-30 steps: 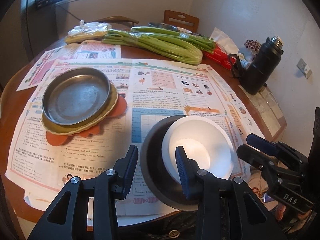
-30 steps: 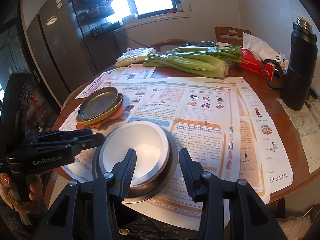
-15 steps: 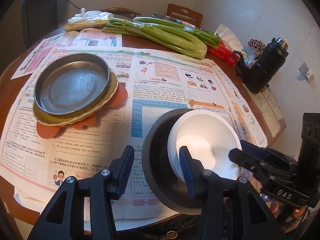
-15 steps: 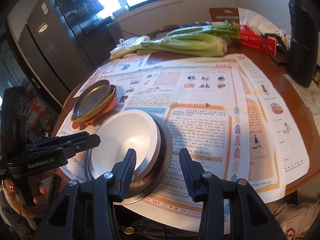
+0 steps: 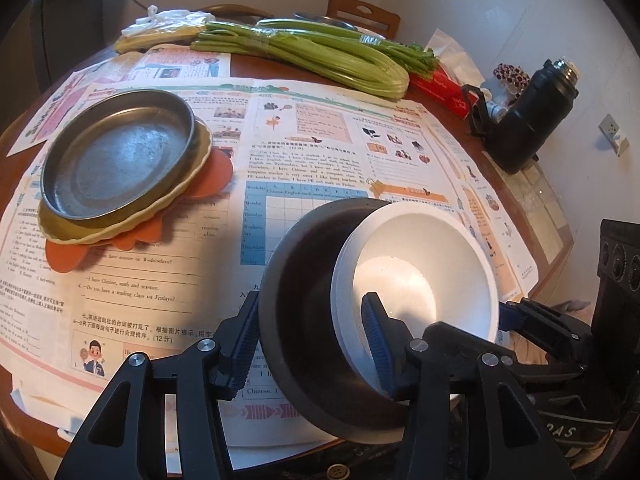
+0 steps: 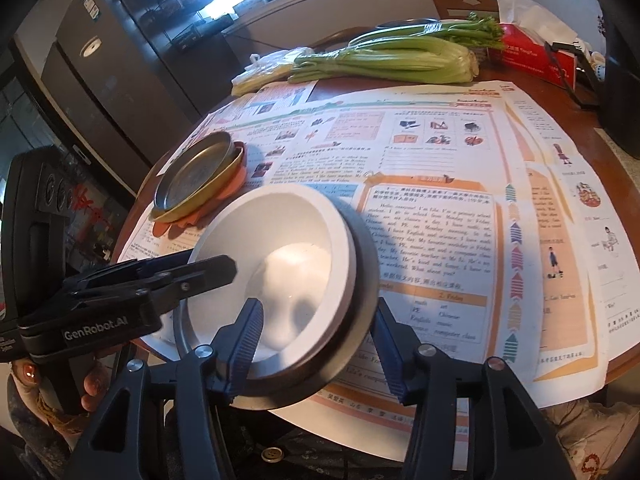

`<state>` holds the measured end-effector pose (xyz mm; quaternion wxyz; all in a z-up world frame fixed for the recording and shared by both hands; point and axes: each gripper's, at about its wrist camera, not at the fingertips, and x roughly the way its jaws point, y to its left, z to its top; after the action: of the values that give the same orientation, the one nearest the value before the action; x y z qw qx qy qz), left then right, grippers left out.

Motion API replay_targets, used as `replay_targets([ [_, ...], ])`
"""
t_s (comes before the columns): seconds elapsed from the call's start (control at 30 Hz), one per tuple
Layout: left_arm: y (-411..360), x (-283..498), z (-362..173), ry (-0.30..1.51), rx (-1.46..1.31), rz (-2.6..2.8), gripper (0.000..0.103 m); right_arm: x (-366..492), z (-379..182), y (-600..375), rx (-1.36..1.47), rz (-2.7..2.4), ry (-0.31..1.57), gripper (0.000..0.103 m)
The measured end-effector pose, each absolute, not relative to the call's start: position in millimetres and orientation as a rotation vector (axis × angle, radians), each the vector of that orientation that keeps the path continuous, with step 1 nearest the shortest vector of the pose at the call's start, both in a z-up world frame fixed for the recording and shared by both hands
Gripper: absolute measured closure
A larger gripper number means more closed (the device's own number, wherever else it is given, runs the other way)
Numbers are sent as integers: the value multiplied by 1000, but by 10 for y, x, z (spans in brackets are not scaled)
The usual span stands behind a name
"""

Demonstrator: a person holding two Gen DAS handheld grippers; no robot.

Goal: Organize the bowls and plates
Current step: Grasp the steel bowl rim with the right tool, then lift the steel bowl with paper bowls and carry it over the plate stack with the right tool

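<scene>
**Bowls up, both tongs on the rim**

Since a second ago the two stacked bowls have tipped up off the paper (image 5: 320, 152) and come closer to both cameras. The plates have not moved.

By the left edge of the table (image 5: 460, 132) sits the plate pile: a metal plate (image 5: 116, 160) on a yellow plate (image 5: 120, 230) on an orange plate (image 5: 218, 168). It is well apart from the bowls.

Next comes the left gripper (image 5: 310, 308). Its jaws are spread fairly wide, one outside the dark bowl (image 5: 304, 280) and one inside the white bowl (image 5: 420, 264). It looks to be pinching both walls together on the left side of the rim.

The white bowl sits inside the dark bowl, at the near edge of the table, with their open tops tilted.

The right gripper (image 6: 318, 308) holds the same way on the right side, one jaw inside the white bowl and one outside the dark bowl.

The plate pile lies up and to the left of the bowls, so the left hand is nearer to it. I think the bowls will be set down together next.
</scene>
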<state>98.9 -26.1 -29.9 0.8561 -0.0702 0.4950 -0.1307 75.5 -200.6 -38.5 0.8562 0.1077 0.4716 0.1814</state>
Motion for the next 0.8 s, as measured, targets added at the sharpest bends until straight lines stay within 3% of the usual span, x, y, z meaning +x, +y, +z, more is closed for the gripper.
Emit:
replay_targets([
  [0.8,-196,1025,-432,1057,-214,-329,52,805,-443,-1842,228,360,1012,44],
])
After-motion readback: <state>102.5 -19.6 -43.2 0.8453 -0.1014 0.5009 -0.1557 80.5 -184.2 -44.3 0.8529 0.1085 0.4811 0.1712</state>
